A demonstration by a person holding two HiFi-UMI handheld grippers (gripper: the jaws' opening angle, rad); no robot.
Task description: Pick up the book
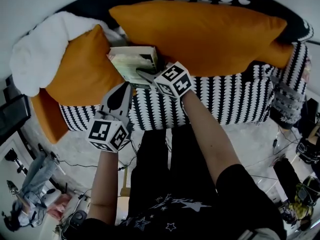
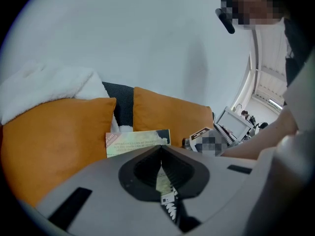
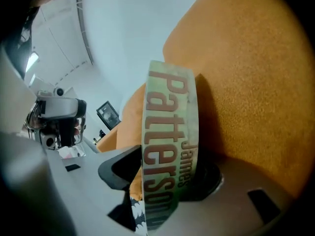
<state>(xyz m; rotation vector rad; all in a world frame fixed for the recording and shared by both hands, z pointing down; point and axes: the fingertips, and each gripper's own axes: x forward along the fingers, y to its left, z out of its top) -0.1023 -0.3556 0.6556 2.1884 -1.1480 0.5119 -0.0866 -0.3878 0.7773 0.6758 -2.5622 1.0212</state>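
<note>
The book [image 1: 131, 64] lies on the black-and-white patterned sofa [image 1: 230, 101], leaning among the orange cushions, its pale green cover facing up. In the left gripper view the book [image 2: 138, 142] shows just beyond the jaws. My right gripper [image 1: 143, 76] has come at the book's near end. In the right gripper view the green spine [image 3: 170, 132] with brown lettering stands between the two jaws, and both pads touch its sides; the right gripper [image 3: 167, 167] is shut on it. My left gripper [image 1: 125, 88] hovers just short of the book, its jaws shut [image 2: 160, 150] and empty.
A large orange cushion [image 1: 200, 34] lies behind the book and another [image 1: 82, 71] to its left, with a white blanket [image 1: 42, 46] beyond that. Below the sofa's front edge the floor holds cables, equipment and a person [image 1: 30, 184] at the lower left.
</note>
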